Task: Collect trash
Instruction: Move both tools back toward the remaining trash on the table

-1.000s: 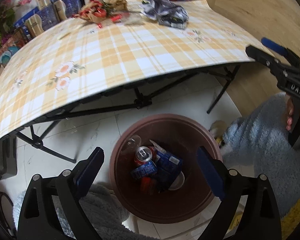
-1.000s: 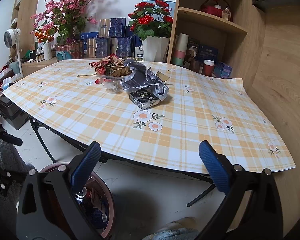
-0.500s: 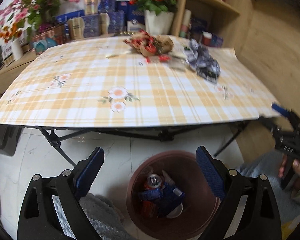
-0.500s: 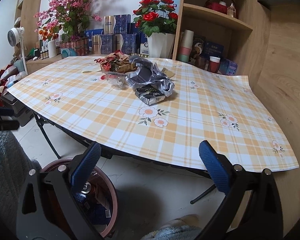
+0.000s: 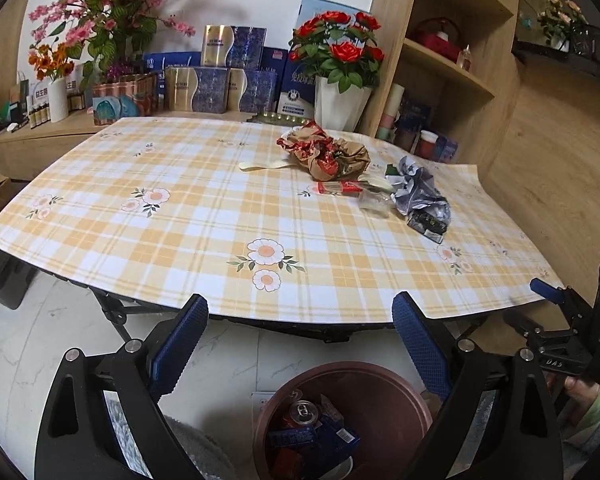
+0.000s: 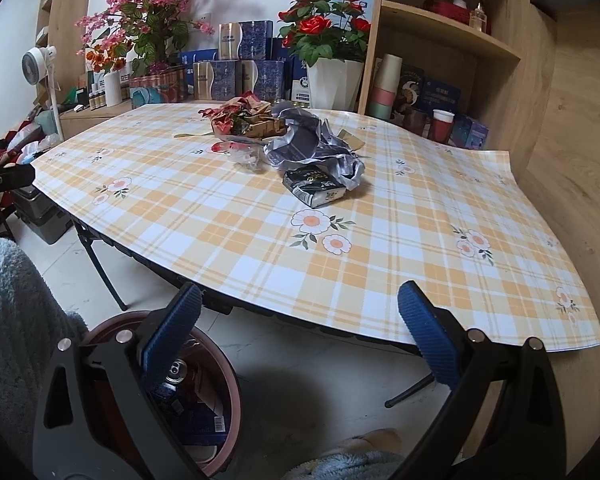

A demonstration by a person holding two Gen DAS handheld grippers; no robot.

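Both grippers are held off the near edge of the table (image 5: 204,240), above the floor, and neither carries anything. The left gripper (image 5: 300,344) has its blue-padded fingers spread wide, with the brown bin (image 5: 404,396) on the floor right below and between them. The right gripper (image 6: 298,330) is spread just as wide and empty; in its view the bin (image 6: 220,364) sits low on the left, under the table's near edge.

The bin already holds a drink can (image 5: 302,412) and some blue packets (image 5: 336,436).

The rest of the trash lies on the far right part of the checked tablecloth. A crumpled red and brown wrapper (image 5: 326,154) is farthest back. A flat red wrapper (image 5: 338,188) lies just in front of it, beside a clear plastic piece (image 5: 374,202). To the right is a crumpled silver-grey bag (image 6: 312,146), and a small black box (image 6: 314,186) rests against its near side, closest of all to the right gripper. A pale strip (image 5: 262,166) lies left of the red and brown wrapper.
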